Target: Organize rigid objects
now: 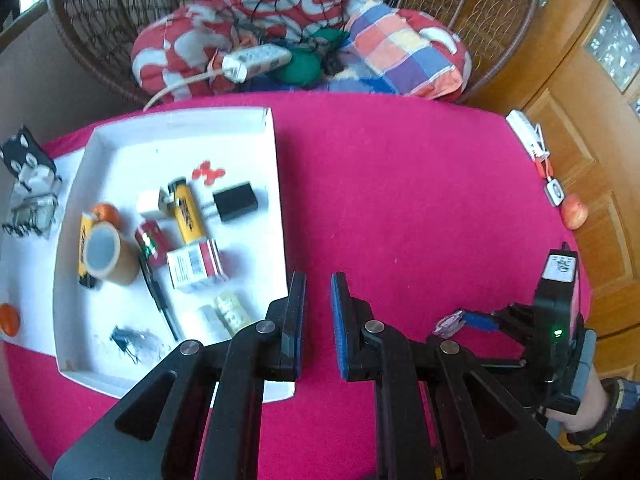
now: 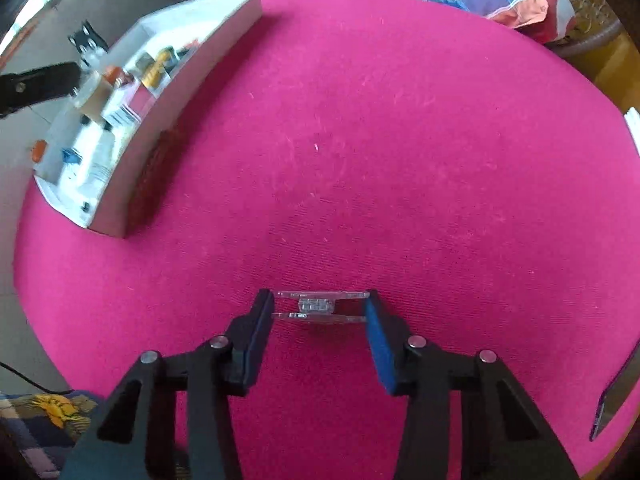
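Right now I am pinching a small clear plastic spool (image 2: 322, 306) in the right hand-held gripper (image 2: 320, 314), low over the pink-covered counter (image 2: 360, 140); sliding out is the risk before reaching the white tray (image 1: 276, 152) at the left edge. Left hand-held gripper (image 1: 318, 292) is idling, narrowly parted.

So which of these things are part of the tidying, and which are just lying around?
Part of the job:
- clear plastic clip, gripped in the right tongs
- white tray, with tape roll, black charger and small box inside
- left tongs, empty

Lying about:
- cushions on the wicker chair
- apple at the table edge
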Demonstrator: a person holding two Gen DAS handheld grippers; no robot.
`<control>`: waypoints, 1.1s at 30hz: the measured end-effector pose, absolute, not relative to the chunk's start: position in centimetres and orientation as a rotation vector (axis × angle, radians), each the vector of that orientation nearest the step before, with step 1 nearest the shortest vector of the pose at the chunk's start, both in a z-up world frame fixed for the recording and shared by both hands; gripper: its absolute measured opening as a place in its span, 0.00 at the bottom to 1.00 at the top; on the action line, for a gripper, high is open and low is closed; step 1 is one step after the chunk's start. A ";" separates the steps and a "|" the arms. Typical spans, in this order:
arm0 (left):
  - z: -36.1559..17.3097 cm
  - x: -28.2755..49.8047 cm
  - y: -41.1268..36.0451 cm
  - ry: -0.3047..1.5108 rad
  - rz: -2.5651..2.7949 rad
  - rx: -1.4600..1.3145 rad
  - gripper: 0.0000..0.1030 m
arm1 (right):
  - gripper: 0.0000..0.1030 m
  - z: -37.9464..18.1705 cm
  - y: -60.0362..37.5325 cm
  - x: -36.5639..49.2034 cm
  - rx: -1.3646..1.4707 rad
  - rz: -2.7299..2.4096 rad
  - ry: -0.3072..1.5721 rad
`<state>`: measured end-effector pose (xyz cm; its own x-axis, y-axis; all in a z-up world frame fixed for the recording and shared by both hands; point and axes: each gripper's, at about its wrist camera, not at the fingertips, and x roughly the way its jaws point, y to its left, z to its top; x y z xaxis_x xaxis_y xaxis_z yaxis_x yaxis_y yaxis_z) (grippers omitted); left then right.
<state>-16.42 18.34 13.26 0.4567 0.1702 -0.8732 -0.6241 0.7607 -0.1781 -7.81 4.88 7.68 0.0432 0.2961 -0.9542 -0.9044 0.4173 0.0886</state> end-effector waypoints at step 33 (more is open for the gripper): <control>2.1 -19.7 18.9 1.185 0.560 -0.760 0.12 | 0.44 15.8 3.0 -4.7 -0.347 1.081 1.121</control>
<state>-19.67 18.88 2.12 0.2932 -0.0017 -0.9561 -0.7394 0.6335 -0.2279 -4.73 3.02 15.76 0.0242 0.5206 -0.8535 -0.8341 0.4811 0.2698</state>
